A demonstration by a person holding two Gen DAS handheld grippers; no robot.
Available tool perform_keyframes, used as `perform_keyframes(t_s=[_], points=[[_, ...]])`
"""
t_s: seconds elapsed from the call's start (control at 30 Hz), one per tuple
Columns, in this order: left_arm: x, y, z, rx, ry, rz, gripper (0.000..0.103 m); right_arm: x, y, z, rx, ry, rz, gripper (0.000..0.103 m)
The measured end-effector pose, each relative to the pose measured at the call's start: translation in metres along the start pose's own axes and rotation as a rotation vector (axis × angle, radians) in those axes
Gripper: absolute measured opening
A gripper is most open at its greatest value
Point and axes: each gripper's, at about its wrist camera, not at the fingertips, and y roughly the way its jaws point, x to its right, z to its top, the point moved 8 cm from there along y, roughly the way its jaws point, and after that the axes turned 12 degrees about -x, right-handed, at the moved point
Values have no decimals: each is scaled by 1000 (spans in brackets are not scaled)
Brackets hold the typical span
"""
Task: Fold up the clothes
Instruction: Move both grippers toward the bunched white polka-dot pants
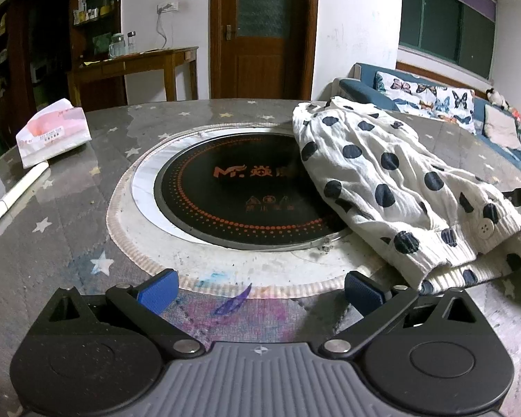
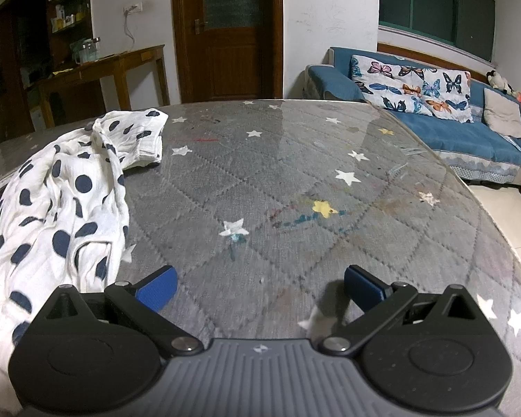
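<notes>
Both of my tools are tilted down over the desk [image 2: 295, 160]: the left hand-held gripper [image 1: 260, 290] and right hand-held gripper [image 2: 260, 286] are spread wide with nothing between the blue pads. The crinkly white shirt [image 1: 399, 187] with dark dots lies rumpled between them, draped over the edge of the round black cooktop [image 1: 232, 194]. The quilted grey starry cover in front of my right side is bare out to the desk's curved edge.
</notes>
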Motion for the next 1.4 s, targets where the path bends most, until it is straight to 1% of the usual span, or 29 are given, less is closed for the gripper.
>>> perform_keyframes(t_s=[0.1, 0.2, 0.27, 0.33, 0.4, 0.67, 0.77, 1.03, 1.23, 1.4], points=[[-6, -2, -1, 4, -13, 5, 103, -4, -11, -7, 14, -4, -10, 103], [-6, -2, 1, -31, -14, 45, 103, -8, -20, -8, 4, -14, -27, 103], [-1, -11, -1, 2, -8, 57, 103, -11, -29, -15, 24, -30, -52, 103], [3, -20, -3, 12, -8, 65, 103, -14, -40, -23, 42, -36, -53, 103], [10, -19, -1, 3, 1, 64, 103, -19, -49, -30, 53, -36, -52, 103], [33, -36, -7, 20, 26, 40, 103, -38, -83, -60, 103, -49, -47, 103], [39, -42, -10, 23, 34, 35, 103, -44, -97, -71, 122, -46, -36, 103], [49, -56, -16, 34, 44, 24, 103, -61, -112, -88, 129, -57, 15, 103], [58, -65, -22, 40, 61, 25, 103, -72, -117, -94, 135, -57, 64, 103], [66, -70, -25, 47, 80, 25, 103, -77, -119, -99, 136, -52, 88, 103]])
